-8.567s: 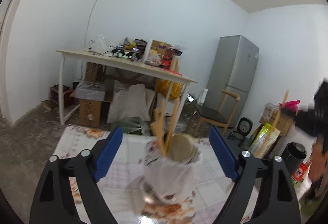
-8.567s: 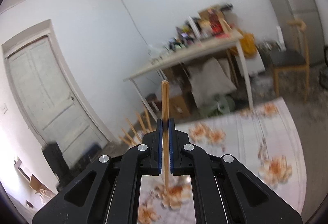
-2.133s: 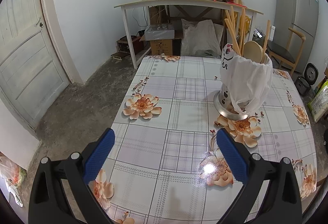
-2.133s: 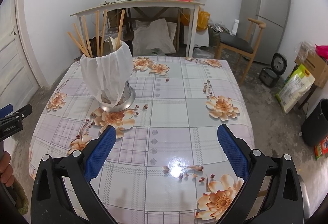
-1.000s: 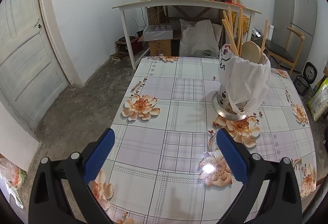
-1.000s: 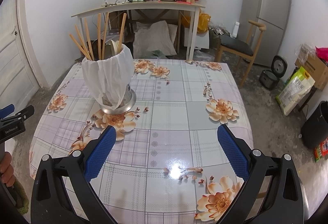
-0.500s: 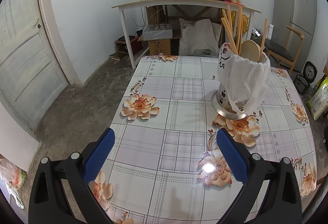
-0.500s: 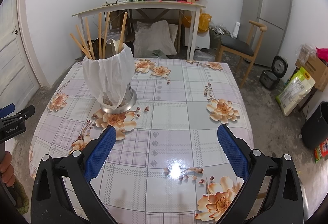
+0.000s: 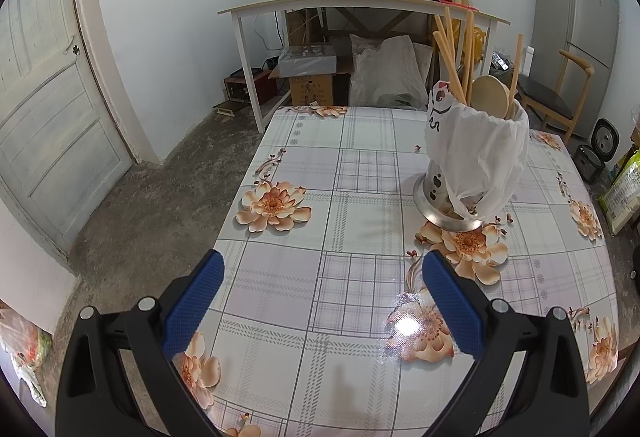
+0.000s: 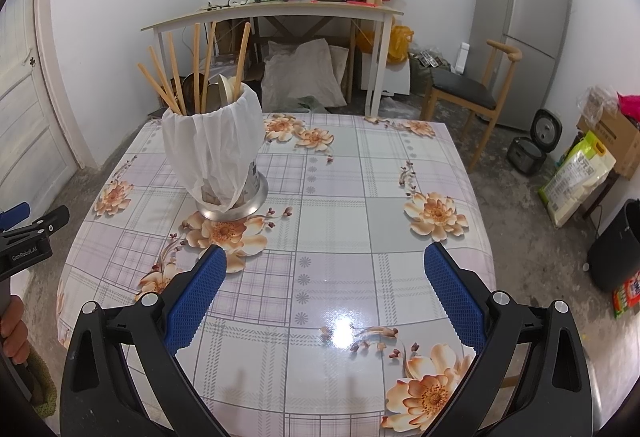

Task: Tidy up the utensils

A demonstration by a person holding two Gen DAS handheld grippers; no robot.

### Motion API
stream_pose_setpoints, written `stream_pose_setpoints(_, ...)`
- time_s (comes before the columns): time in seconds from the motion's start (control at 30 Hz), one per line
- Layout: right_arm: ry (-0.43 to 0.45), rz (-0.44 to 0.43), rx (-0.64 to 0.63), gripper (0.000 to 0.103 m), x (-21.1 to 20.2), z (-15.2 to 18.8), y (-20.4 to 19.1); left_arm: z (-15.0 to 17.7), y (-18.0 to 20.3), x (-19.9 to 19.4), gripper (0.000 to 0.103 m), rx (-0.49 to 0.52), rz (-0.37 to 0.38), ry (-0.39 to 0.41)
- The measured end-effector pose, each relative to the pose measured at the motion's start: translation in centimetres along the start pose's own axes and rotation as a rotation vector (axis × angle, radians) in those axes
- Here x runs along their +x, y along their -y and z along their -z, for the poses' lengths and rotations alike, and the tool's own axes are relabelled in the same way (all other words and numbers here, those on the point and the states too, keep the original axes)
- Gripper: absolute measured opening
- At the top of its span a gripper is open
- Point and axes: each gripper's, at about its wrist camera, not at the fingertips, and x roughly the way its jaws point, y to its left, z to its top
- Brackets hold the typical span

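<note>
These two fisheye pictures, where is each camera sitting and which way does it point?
Left wrist view: rides the open left gripper, looking forward over the floral-patterned table; holder right of centre, white door left; only its blue-padded fingers show.
Right wrist view: rides the open right gripper, facing the same table; holder left of centre; the other gripper and a hand show at left edge.
Shared: the cloth-wrapped metal utensil holder with wooden utensils, grey fridge, wooden chair.
</note>
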Motion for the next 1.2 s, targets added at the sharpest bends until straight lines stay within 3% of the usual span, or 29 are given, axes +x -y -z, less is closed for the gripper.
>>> stream_pose_setpoints(1.2,0.0,-0.007,-0.002,0.095,0.05,0.24,-0.08,0.05,-0.06,0.27,0.097,0.004,0.004,-0.006)
